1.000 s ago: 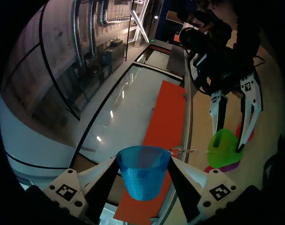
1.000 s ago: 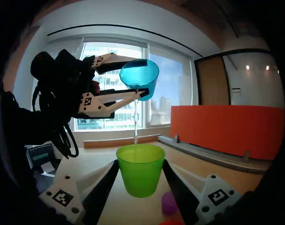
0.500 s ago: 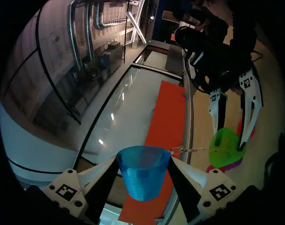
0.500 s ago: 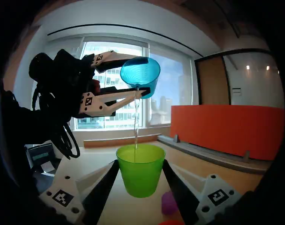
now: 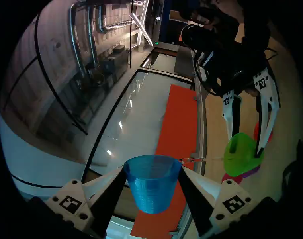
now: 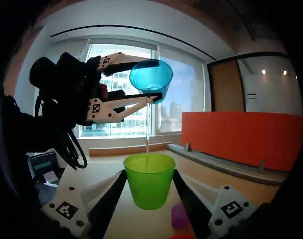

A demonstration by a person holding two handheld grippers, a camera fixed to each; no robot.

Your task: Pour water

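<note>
1. right tongs [image 6: 149, 175] narrowed onto the green cup [image 6: 149, 191], both fingers pressing its sides; cup upright, mouth up
2. small purple thing [image 6: 178, 215] low down just beside the green cup's base, on the right in the right gripper view; cannot tell what it is
3. thin water stream [image 6: 147, 131] falls straight down into the green cup's mouth
4. blue cup [image 6: 151, 69] is right above the green cup, well apart from it, tipped so its mouth faces the right gripper view; the stream leaves its lower rim
5. left tongs [image 6: 149, 78] clamped on the blue cup, one finger over it and one under it in the right gripper view; left gripper view shows both fingers pressed on the cup's sides
6. dark cables [image 6: 69, 147] hang behind the left tongs
7. light wooden surface [image 6: 215, 175] lies below both cups
8. orange partition [image 6: 243, 135] runs along the surface's far right side
9. large window [image 6: 183, 95] farthest back, buildings outside
</note>
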